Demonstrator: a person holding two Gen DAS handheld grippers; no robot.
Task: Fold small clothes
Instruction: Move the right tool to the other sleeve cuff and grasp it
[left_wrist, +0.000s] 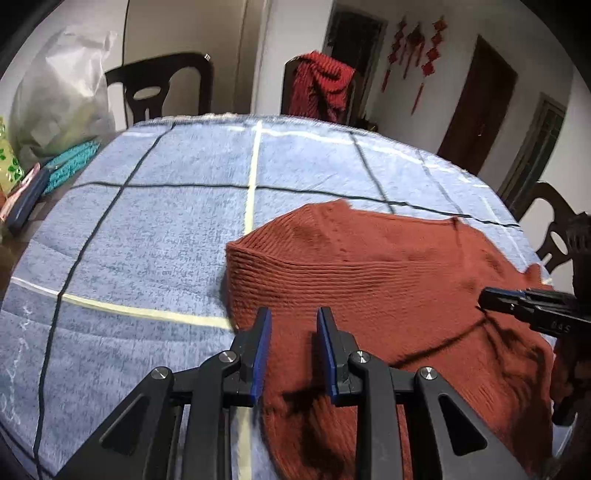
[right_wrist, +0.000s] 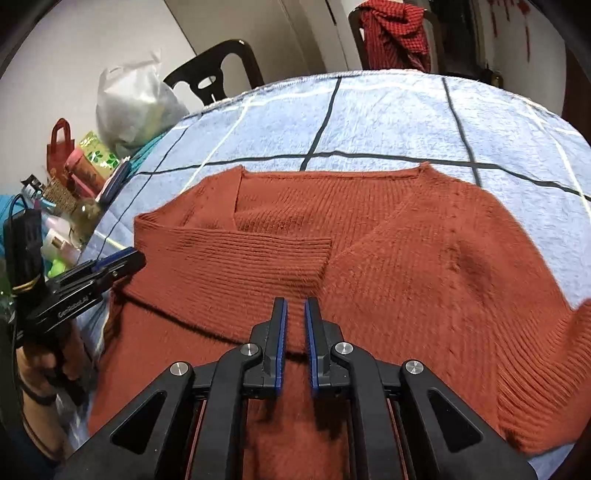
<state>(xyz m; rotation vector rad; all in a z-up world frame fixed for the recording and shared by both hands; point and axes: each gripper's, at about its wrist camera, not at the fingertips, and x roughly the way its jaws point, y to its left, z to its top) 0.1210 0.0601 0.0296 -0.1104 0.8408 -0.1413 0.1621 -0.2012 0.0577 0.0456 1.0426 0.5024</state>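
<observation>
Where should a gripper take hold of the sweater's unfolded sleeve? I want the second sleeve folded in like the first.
Judging by its pose, pinch the free sleeve near its ribbed cuff end, coming from the right edge of the rust sweater. It lies spread outward, while the other sleeve already crosses the chest.

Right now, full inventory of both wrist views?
sweater: 1, rust red knit, flat on the blanket, one sleeve folded across the chest
blanket: 1, light blue with dark and pale grid lines, covering the table
chairs: 3, dark wood, around the table
red garment: 1, draped over the far chair
plastic bag: 1, white, table's left edge
left claw: jaws apart over sweater
right claw: narrow gap, nothing gripped
</observation>
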